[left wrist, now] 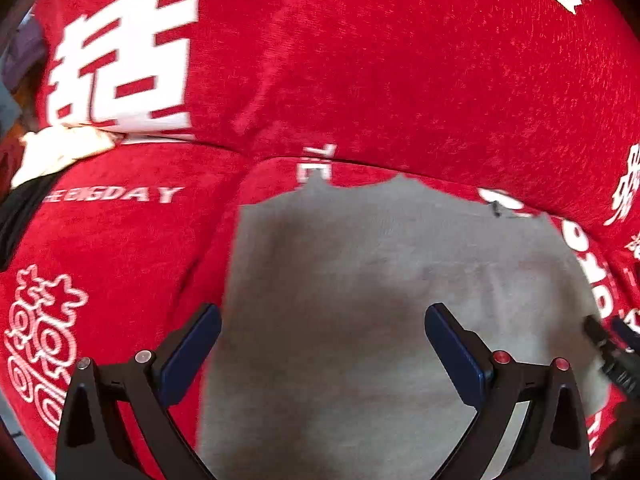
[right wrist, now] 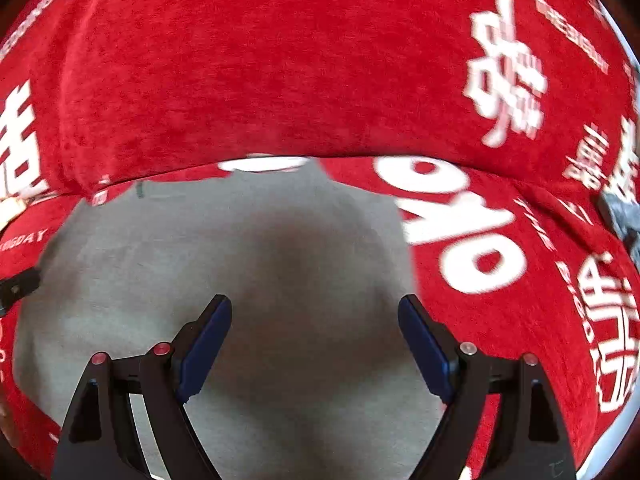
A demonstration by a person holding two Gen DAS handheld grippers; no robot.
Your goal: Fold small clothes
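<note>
Left wrist view: your left gripper (left wrist: 323,322) hangs with its jaws spread wide and nothing between them, above a grey garment (left wrist: 380,288) that fills the lower centre of the frame.
Garment, left view: it lies flat on a red cover (left wrist: 360,60) printed with white characters; its far edge runs unevenly across the middle of the frame.
Other gripper, left view: a dark tip of the right gripper shows at the lower right edge.
Upper left, left view: a cream cloth (left wrist: 60,148) rests on the red cover, apart from the grey piece.
Right wrist view: your right gripper (right wrist: 315,312) is also spread wide and empty, over the same grey garment, lower centre.
Right edge, right view: a grey-blue scrap (right wrist: 622,212) shows; what it is cannot be told.
Risk: both views are smeared, so if you close now you may pinch mid-panel instead of an edge, or catch the red cover with it.
Risk: uneven grips would likely skew the fold.
Count: two grippers, one grey garment, one cream cloth, one red cover.
</note>
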